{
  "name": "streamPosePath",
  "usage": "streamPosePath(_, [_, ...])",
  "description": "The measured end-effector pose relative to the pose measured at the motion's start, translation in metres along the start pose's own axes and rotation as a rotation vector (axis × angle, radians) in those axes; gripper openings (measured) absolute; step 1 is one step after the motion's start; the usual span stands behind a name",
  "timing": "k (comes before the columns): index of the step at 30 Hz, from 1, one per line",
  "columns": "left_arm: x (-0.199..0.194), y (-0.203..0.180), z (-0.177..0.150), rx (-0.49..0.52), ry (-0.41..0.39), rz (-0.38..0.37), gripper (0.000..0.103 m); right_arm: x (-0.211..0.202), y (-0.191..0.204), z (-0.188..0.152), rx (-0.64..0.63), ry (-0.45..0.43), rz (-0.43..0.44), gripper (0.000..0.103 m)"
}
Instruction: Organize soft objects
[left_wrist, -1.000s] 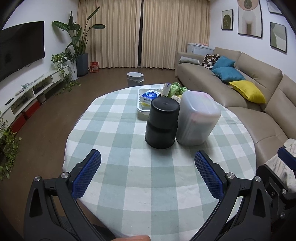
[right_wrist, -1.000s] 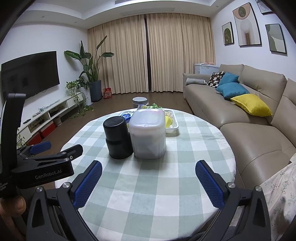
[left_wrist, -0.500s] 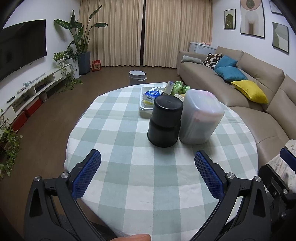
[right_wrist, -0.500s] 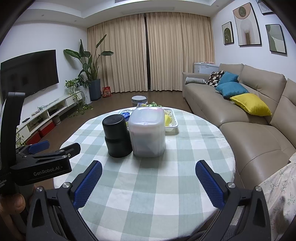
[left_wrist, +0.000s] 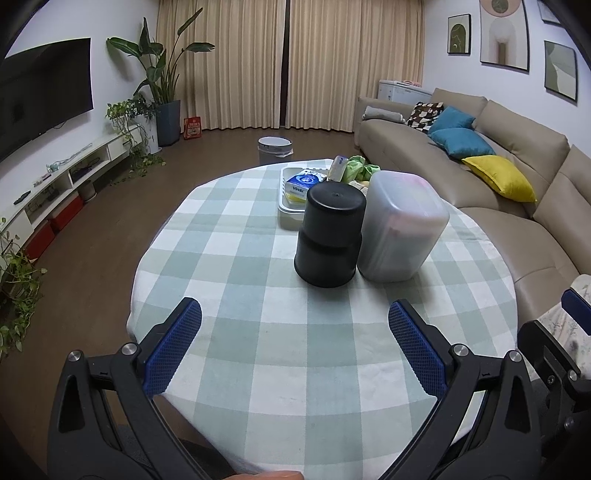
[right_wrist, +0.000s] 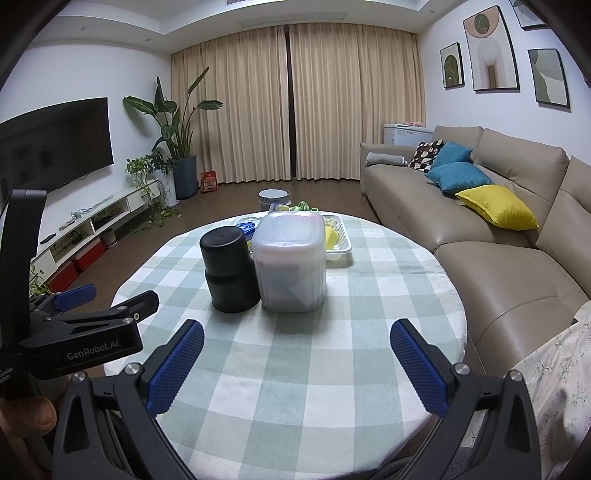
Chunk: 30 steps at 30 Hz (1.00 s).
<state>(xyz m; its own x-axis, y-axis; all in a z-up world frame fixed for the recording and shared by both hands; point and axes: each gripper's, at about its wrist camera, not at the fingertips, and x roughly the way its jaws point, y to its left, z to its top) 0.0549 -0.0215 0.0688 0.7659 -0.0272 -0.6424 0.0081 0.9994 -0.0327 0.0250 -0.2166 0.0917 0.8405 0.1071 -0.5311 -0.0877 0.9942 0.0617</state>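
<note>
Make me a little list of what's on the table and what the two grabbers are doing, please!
table: round, green-and-white checked cloth
black tub: upside down, mid-table
frosted tub: upside down, right of the black tub, very close or touching
tray: white, behind the tubs, far side of table
in tray: blue tissue pack, green cloth, something yellow
left gripper: open, empty, above near edge
right gripper: open, empty, above near edge
</note>
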Motion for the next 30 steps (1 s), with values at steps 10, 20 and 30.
streamPosePath(10, [0.0032, -0.0011, -0.0026, 0.004, 0.002, -0.006, 0.103, -0.0007, -0.0011, -0.0008, 0.002, 0.001, 0.0, 0.103])
streamPosePath(20, [0.0036, -0.0042, -0.0042, 0.008, 0.003, -0.021, 0.103, -0.0011, -0.0015, -0.0003, 0.001, 0.002, -0.001, 0.103])
streamPosePath(30, [0.0034, -0.0058, -0.0039, 0.015, 0.0, -0.017, 0.103, -0.0012, -0.0009, 0.001, -0.001, 0.003, 0.0, 0.103])
